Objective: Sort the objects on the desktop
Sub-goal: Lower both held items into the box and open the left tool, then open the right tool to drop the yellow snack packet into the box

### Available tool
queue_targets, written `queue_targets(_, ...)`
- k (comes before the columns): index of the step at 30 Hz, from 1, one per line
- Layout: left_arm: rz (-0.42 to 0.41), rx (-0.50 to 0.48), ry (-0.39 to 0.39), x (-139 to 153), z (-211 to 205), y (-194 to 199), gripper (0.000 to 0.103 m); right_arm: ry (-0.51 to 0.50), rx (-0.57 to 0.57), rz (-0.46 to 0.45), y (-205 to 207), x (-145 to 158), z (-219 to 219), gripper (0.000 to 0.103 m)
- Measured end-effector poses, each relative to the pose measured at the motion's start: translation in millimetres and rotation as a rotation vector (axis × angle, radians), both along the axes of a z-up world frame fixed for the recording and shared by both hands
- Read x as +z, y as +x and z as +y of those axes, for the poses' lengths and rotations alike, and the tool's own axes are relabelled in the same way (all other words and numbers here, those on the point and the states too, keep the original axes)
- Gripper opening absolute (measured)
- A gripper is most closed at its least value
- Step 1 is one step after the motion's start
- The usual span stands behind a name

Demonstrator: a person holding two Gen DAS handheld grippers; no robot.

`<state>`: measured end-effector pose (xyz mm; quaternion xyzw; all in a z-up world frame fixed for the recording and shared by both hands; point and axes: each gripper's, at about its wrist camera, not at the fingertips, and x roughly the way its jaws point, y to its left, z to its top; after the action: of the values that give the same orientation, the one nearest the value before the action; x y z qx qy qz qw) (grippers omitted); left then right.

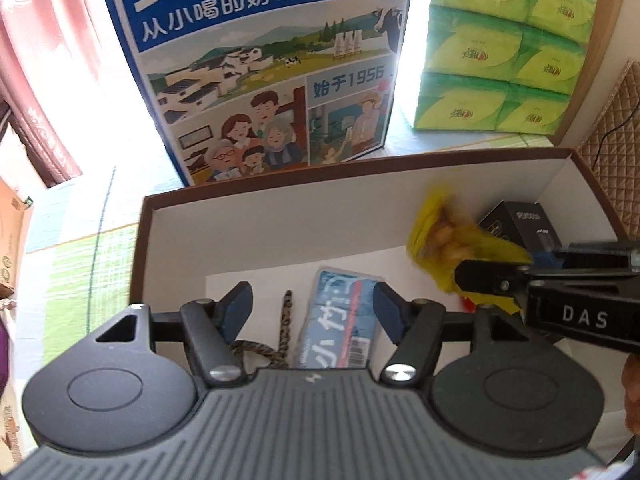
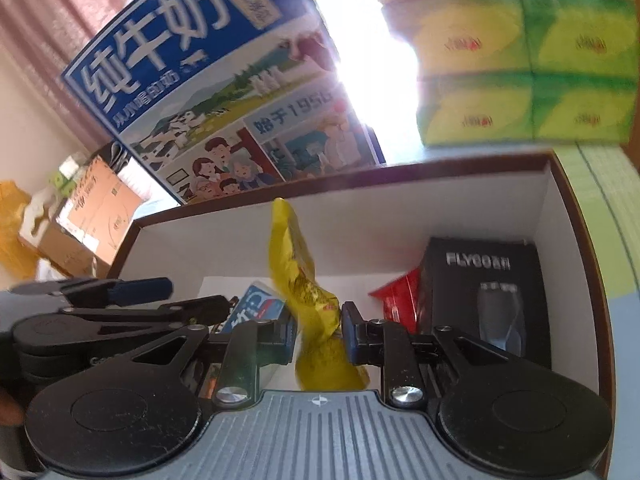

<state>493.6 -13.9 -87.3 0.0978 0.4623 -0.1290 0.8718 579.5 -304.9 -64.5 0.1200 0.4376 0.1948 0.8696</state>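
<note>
Right claw (image 2: 319, 330): pads flank yellow packet (image 2: 308, 300), gap showing on left side, not clamped; packet stands over box (image 2: 576, 240). Left claw (image 1: 314, 312): apart, empty, above blue pack (image 1: 340, 320) and cord (image 1: 286, 312) on box floor. Beyond right claw: black carton (image 2: 486, 292), red packet (image 2: 396, 296). Risk: packet tips onto carton, or snags pad as claw withdraws, dragging it out.

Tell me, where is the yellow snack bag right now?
The yellow snack bag is between the right gripper's fingers, over the brown-rimmed box. The black Flyco box sits to its right, the blue packet to its left.
</note>
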Motion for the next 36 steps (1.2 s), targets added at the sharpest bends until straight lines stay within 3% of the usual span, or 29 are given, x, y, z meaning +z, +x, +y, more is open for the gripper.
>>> queue_targets(1,-0.004,0.000,0.002,1.2,1.1,-1.5,0.063,-0.012,0.009,-0.021,-1.6,1.1,1.6,0.048)
queue_targets(3,-0.009,-0.002,-0.002,3.8,3.6,-4.5,0.065,-0.049,0.005,-0.067,-6.6,4.5,3.8,0.069)
queue_targets(8,-0.023,0.008,0.015,9.8,7.4,-12.6,0.072,-0.090,0.044,-0.106,-13.4,9.7,6.4,0.073)
queue_targets(12,-0.031,0.005,0.019,14.8,7.9,-23.4,0.077,-0.131,0.063,-0.137,-24.4,16.8,6.9,0.088)
queue_targets(16,-0.034,0.007,0.036,19.3,7.0,-33.8,0.086,-0.141,0.057,-0.146,-35.3,24.1,1.8,0.097)
queue_targets(19,-0.030,0.005,0.044,23.4,6.7,-42.3,0.090,-0.133,0.054,-0.150,-45.6,30.2,-4.2,0.101)
queue_targets(27,-0.004,0.001,0.052,32.6,6.0,-67.2,0.091,-0.233,0.060,-0.121,-72.2,38.7,-7.2,0.101)
queue_targets(36,-0.003,0.013,0.042,44.4,8.6,-96.4,0.091,-0.258,0.022,-0.115,-100.2,49.6,-11.3,0.101)
